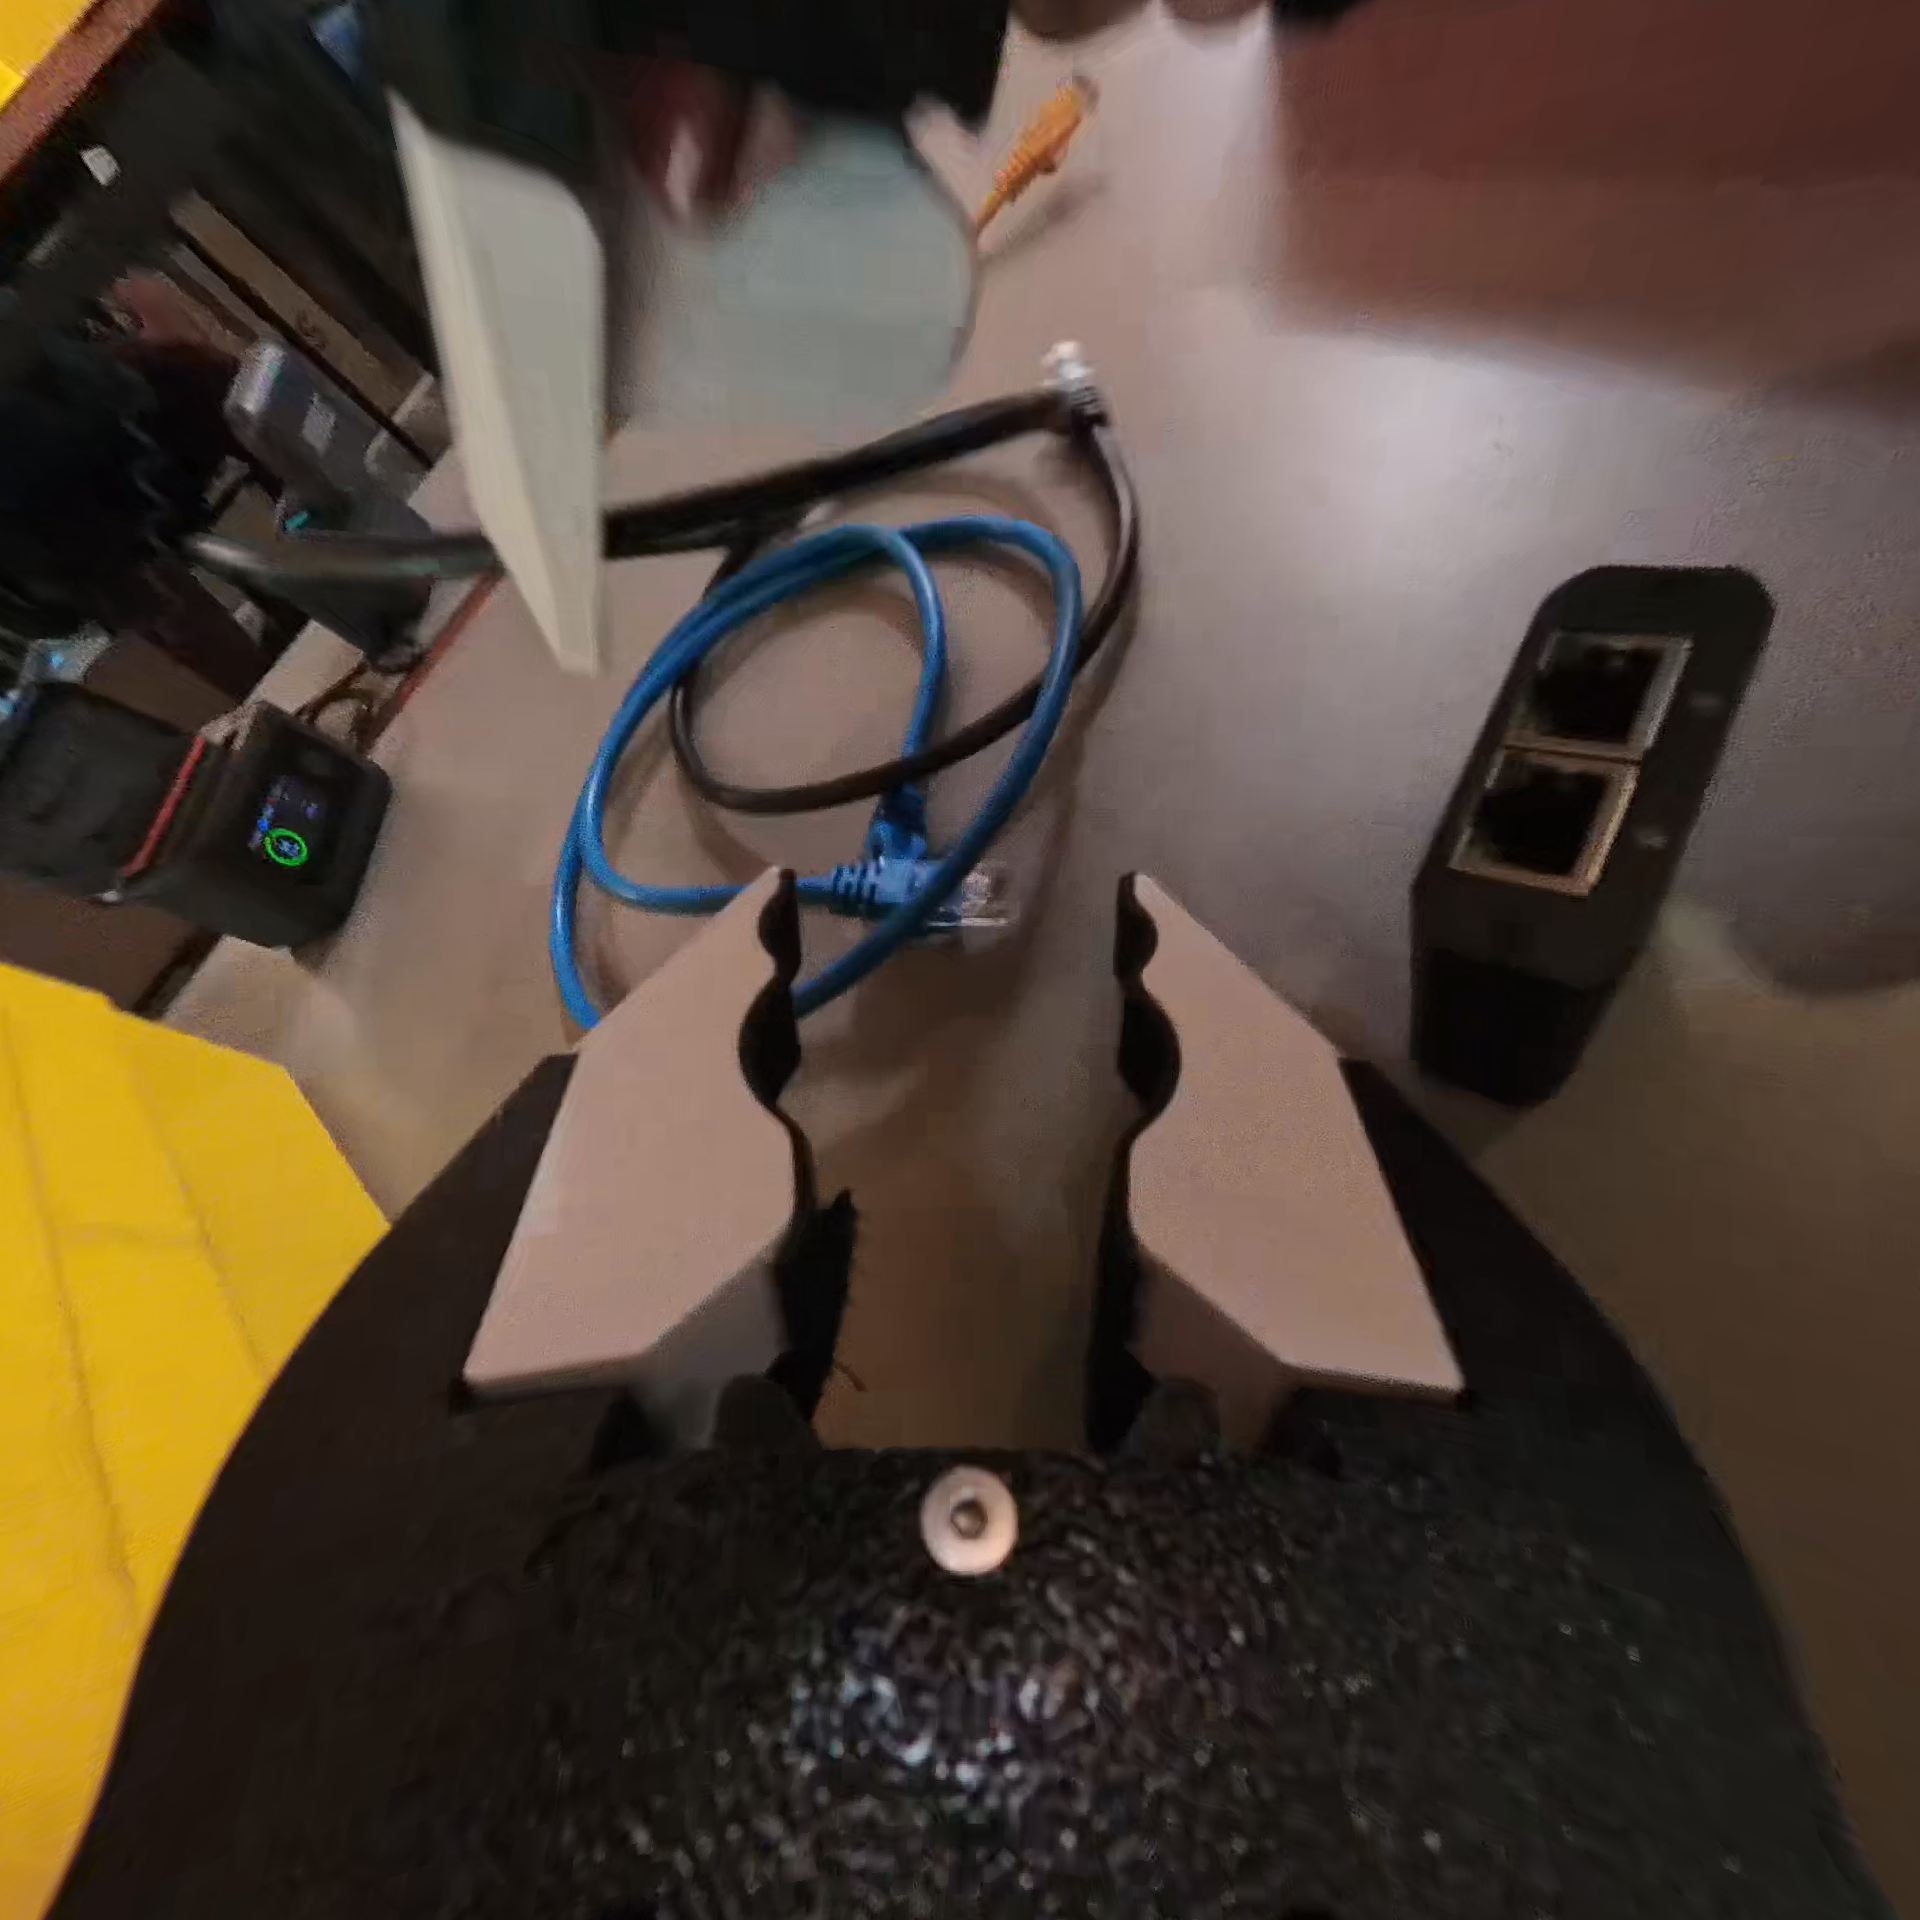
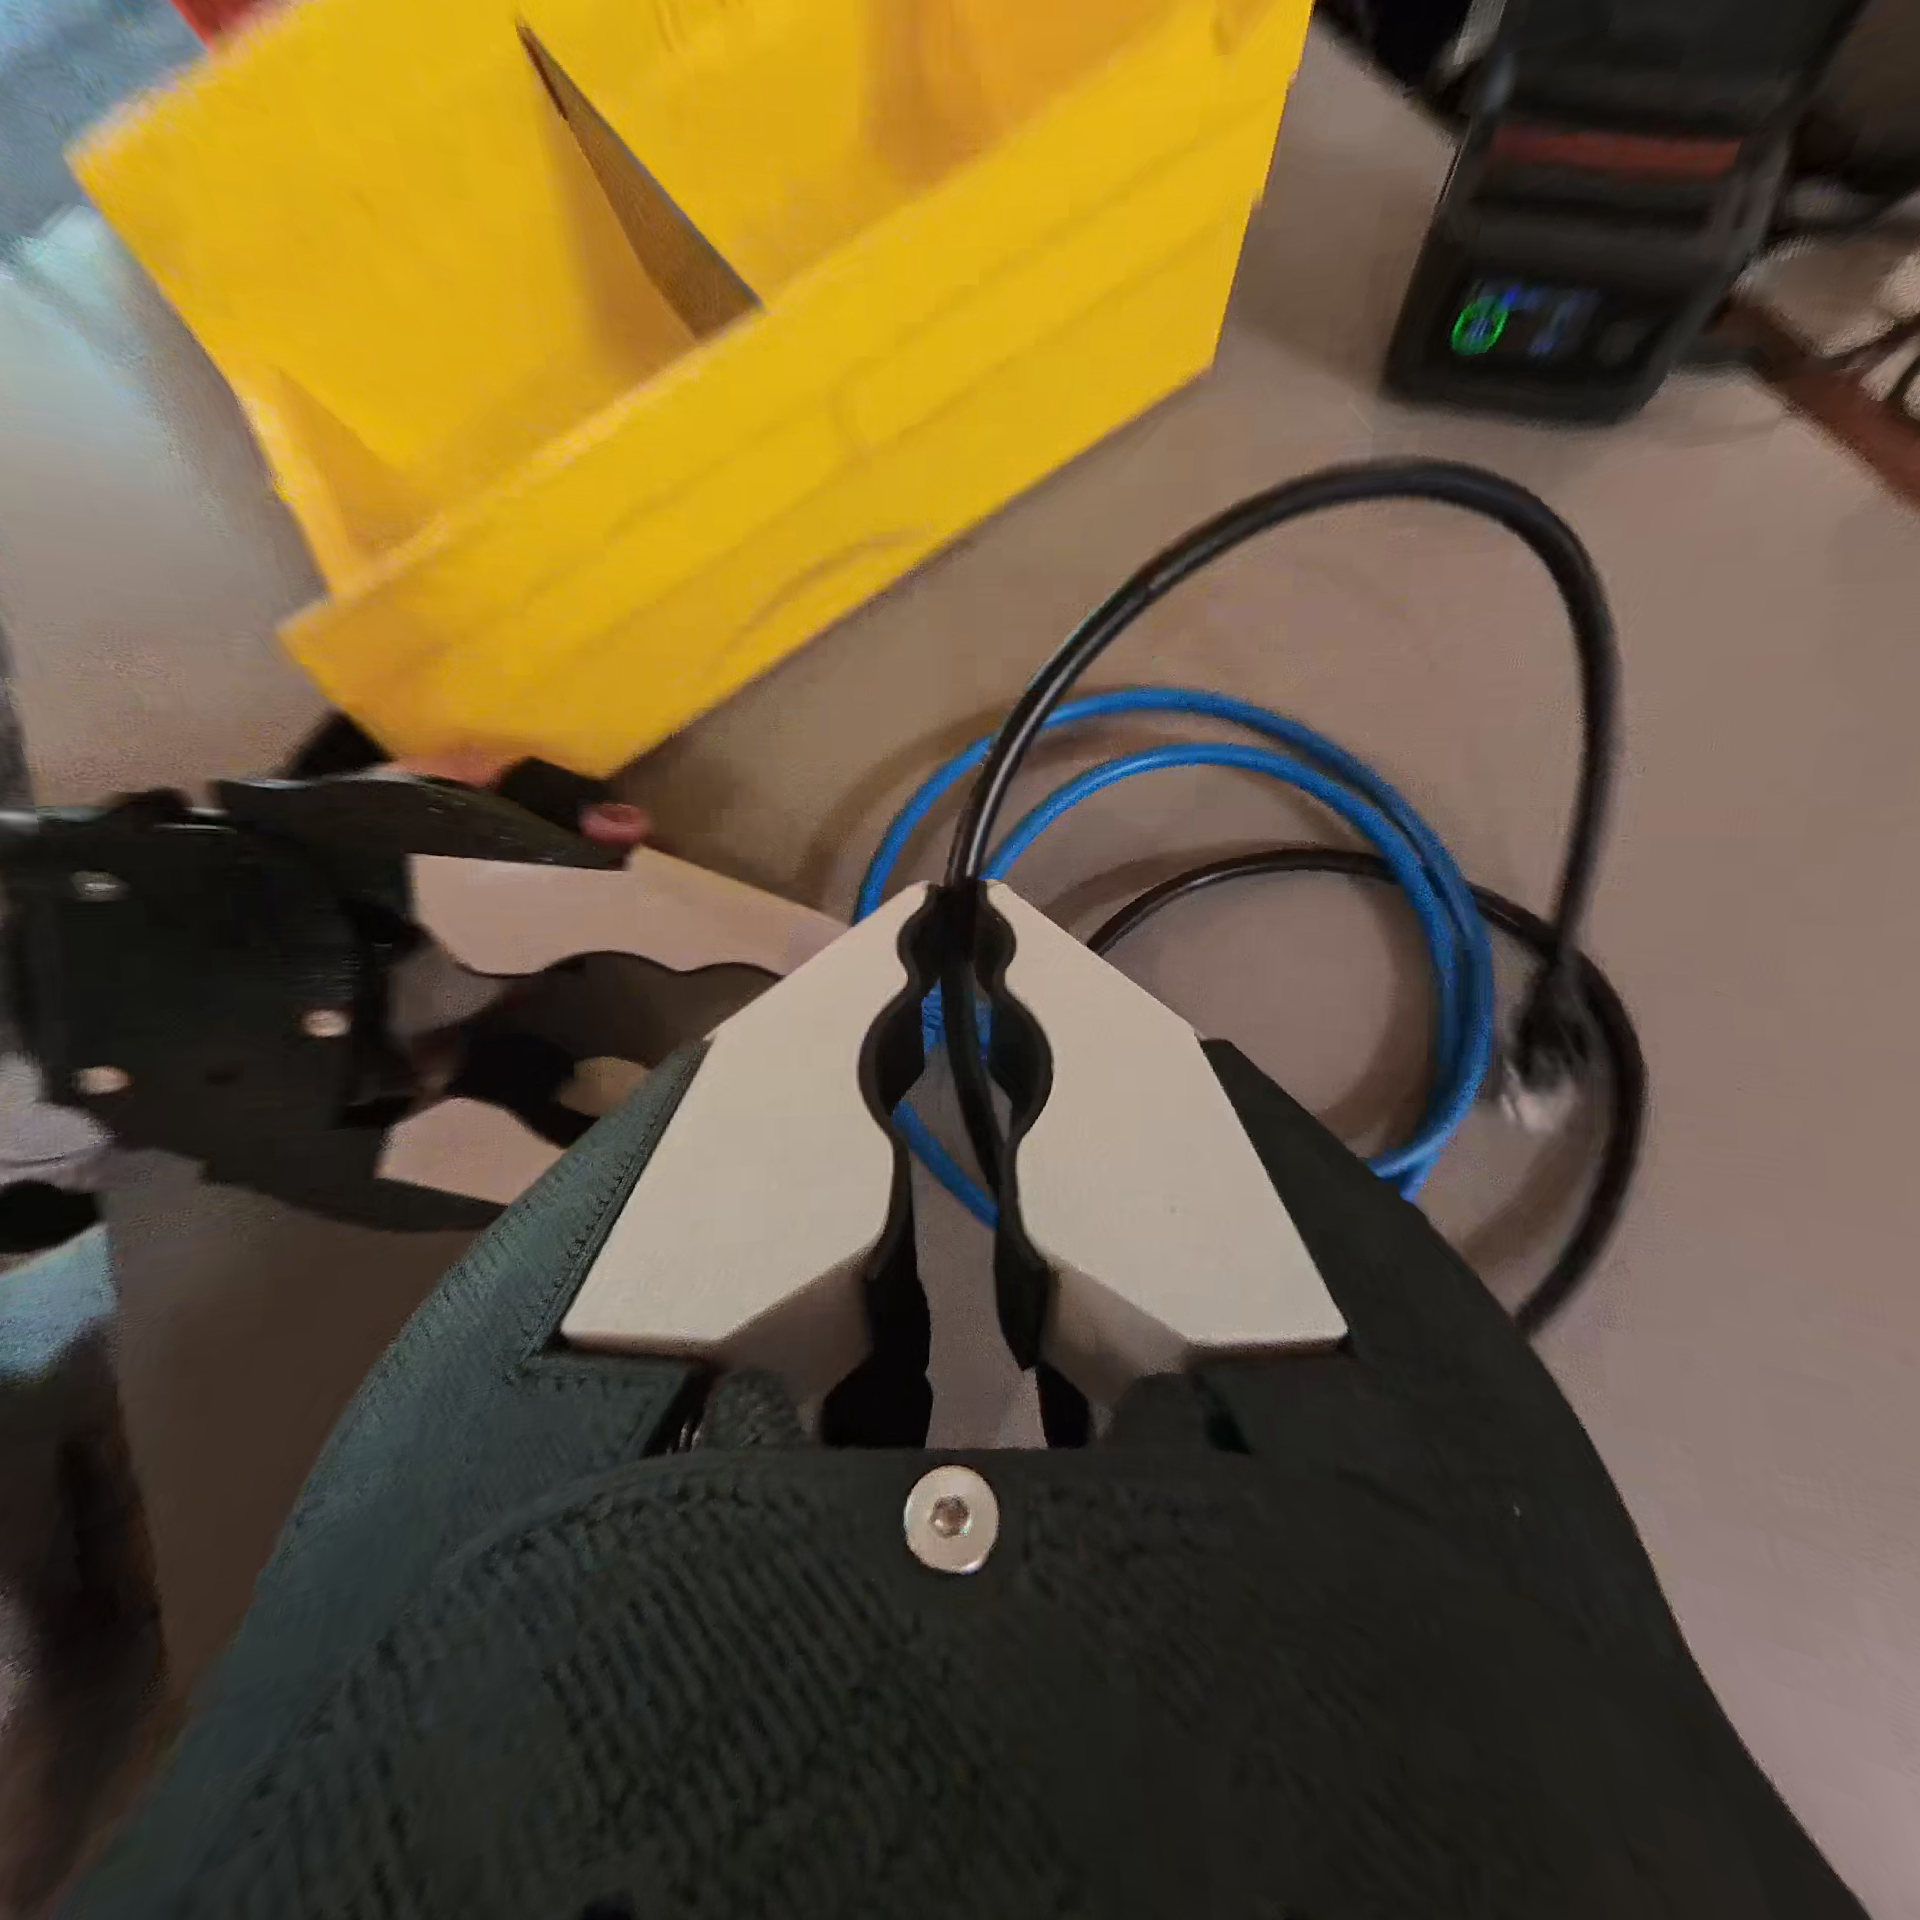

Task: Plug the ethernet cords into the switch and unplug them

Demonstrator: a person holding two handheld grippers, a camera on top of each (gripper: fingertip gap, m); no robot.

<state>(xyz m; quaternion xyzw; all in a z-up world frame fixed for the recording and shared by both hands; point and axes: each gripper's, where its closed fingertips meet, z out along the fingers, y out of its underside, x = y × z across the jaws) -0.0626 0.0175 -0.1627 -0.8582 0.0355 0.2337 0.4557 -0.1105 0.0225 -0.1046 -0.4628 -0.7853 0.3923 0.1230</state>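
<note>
My right gripper is shut on a black ethernet cord, which arcs up and over to its plug hanging above the table. One of its pale fingers shows in the left wrist view, with the black cord and its plug stretched to the right. My left gripper is open and empty, just above the plugs of the coiled blue ethernet cord. The black switch, with two empty ports facing me, stands to its right. The blue coil lies under the black cord.
A yellow bin stands beside the cords, at the lower left in the left wrist view. A black power unit with a lit display sits near the table edge. An orange cord plug lies farther back. The left tips stand about 7 centimetres off the black switch.
</note>
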